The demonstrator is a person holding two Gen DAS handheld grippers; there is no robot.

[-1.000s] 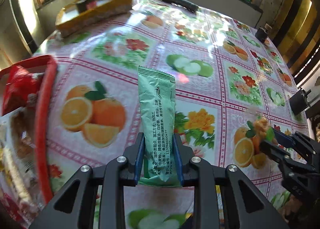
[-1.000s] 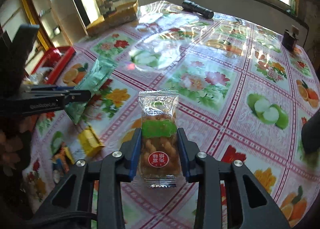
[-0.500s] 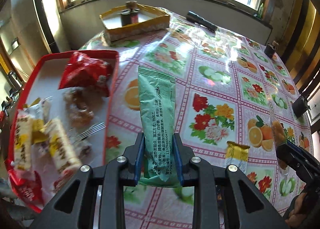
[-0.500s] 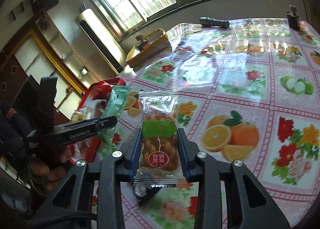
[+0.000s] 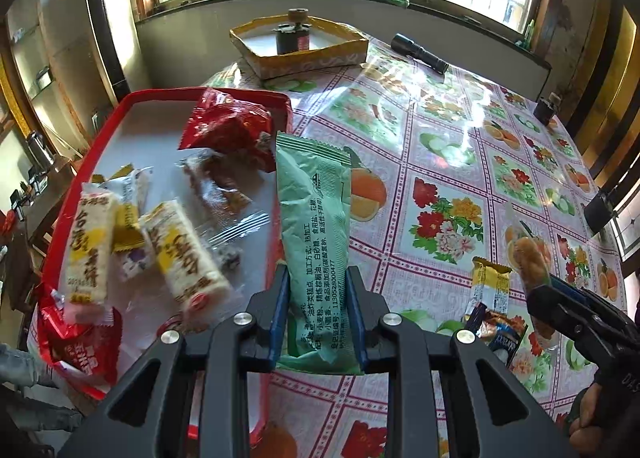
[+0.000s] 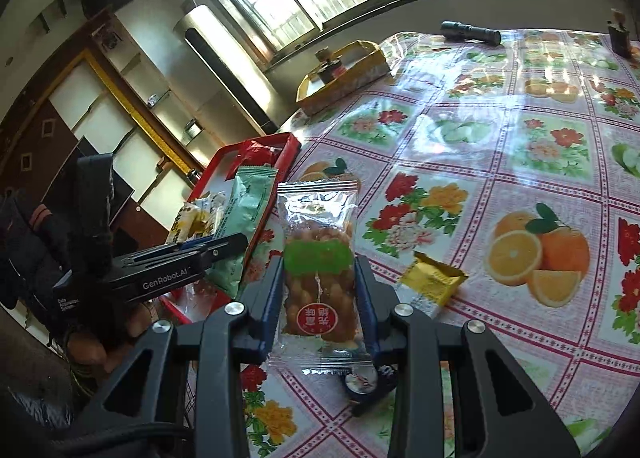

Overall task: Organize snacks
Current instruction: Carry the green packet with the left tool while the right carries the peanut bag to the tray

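Green foil packet (image 5: 314,254) clamped upright in left tongs (image 5: 318,312), pads pressing both long edges, held above the right rim of red tray (image 5: 120,114). Tray sitting at surface's (image 5: 460,162) left edge; inside: red bag (image 5: 228,126) at far end, clear-wrapped brown snack (image 5: 218,186) mid-tray, two white/yellow bars (image 5: 90,246) (image 5: 182,250) nearer, another red bag (image 5: 82,342) over near-left corner. Right tongs (image 6: 320,298) clenched on clear packet of fried twists (image 6: 320,274), green band + red round label facing camera, packet upright, above surface just right of tray. Seen from left wrist, same packet at far right, edge-on. Loose on surface betw. the two tongs: yellow wrapper (image 5: 490,284), plus dark blue/white wrapper (image 5: 496,334) beside it. Farther back: yellow cardboard box (image 5: 300,44) w/ dark jar (image 5: 292,36) inside, black flashlight (image 5: 420,52) near window side, small dark bottle (image 5: 546,108) at far right. Surface covered w/ glossy fruit-and-flower cloth. Hand (image 5: 588,418) partly visible under right tongs, bottom-right corner.
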